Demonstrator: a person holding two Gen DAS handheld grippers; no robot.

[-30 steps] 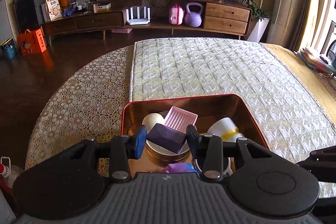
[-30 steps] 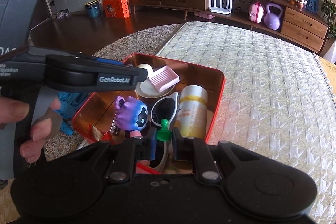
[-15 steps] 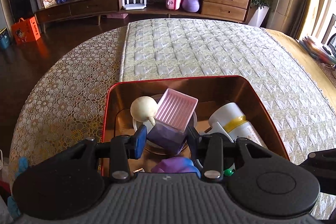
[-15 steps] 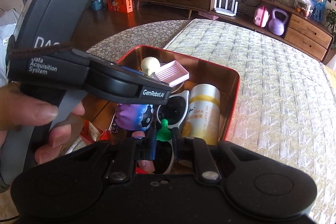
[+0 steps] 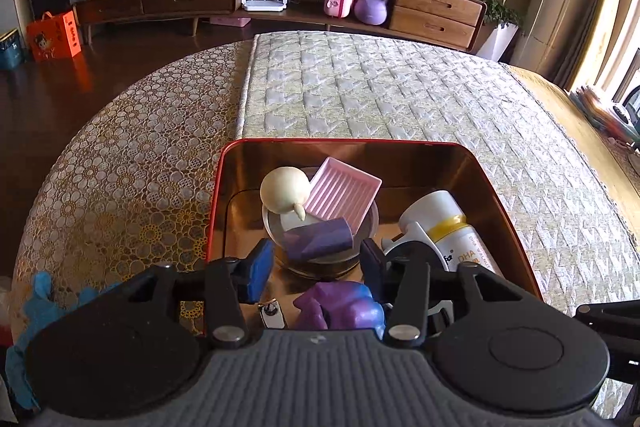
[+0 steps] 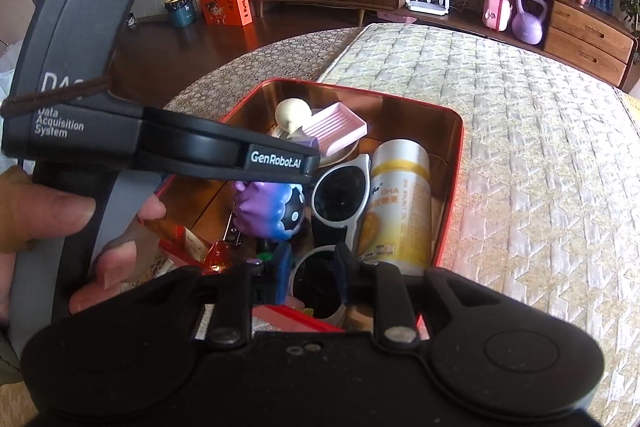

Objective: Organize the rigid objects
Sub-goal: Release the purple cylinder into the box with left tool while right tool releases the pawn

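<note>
The red tin (image 5: 216,195) sits on the quilted table cover (image 5: 400,99) and serves as the landmark here. At its far left a shallow metal bowl (image 5: 370,227) holds three things: a purple block (image 5: 318,242) lying at the bowl's near side, a pink ridged soap dish (image 5: 342,193) tilted behind it, and a cream onion-shaped piece (image 5: 285,189) left of the dish. The block looks stiff and light, with flat faces; pinching it across its short sides should hold well, though the smooth faces may slip. Along the tin's right wall lies a white bottle (image 6: 400,203) with a yellow band, probably the heaviest item and apt to roll. White-framed sunglasses (image 6: 340,193) lie just left of it, fragile at the lenses, best taken by the frame. A purple toy figure (image 6: 272,213) sits near the tin's front left.

The left gripper (image 5: 316,265) hangs just short of the block, spread wide and empty. The right gripper (image 6: 310,269) is parted at the tin's near edge; it seems empty, though the dark near lens of the sunglasses behind it muddles the view
</note>
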